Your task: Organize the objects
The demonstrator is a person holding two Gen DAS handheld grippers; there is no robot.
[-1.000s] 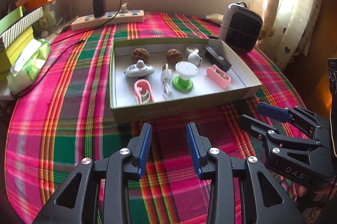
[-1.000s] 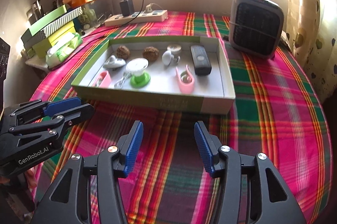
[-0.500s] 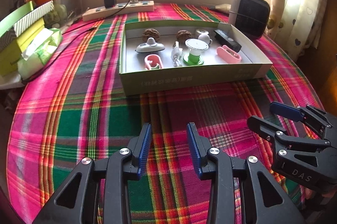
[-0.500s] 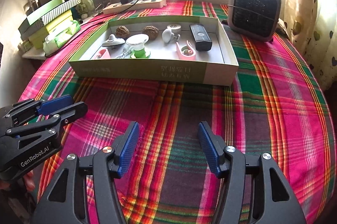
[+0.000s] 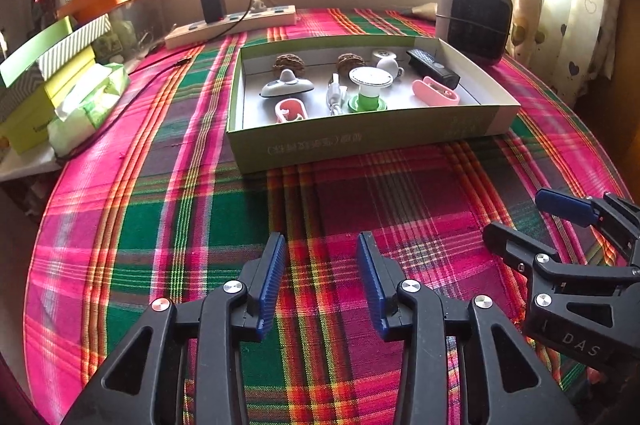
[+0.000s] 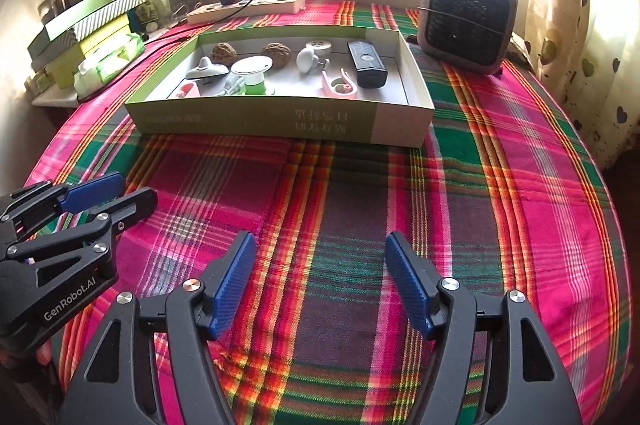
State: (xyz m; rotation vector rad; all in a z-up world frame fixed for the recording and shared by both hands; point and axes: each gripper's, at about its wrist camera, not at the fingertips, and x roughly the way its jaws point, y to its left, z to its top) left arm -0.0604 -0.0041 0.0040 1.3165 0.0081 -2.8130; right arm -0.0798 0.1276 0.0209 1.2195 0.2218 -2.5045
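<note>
plaid tablecloth [image 5: 200, 225] | shallow green box [image 5: 360, 139] holding small items | both grippers' jaws opening, empty

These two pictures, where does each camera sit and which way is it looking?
Left wrist view: it sits on the left claw and looks forward and down over the plaid cloth to the box; its own fingers show below, jaws opening with nothing between, and the right claw at the right edge.
Right wrist view: it sits on the right claw, facing the same way; its fingers show below, jaws opening and empty, with the left claw at the left edge.
Shared: box, heater, power strip, cloth.
</note>
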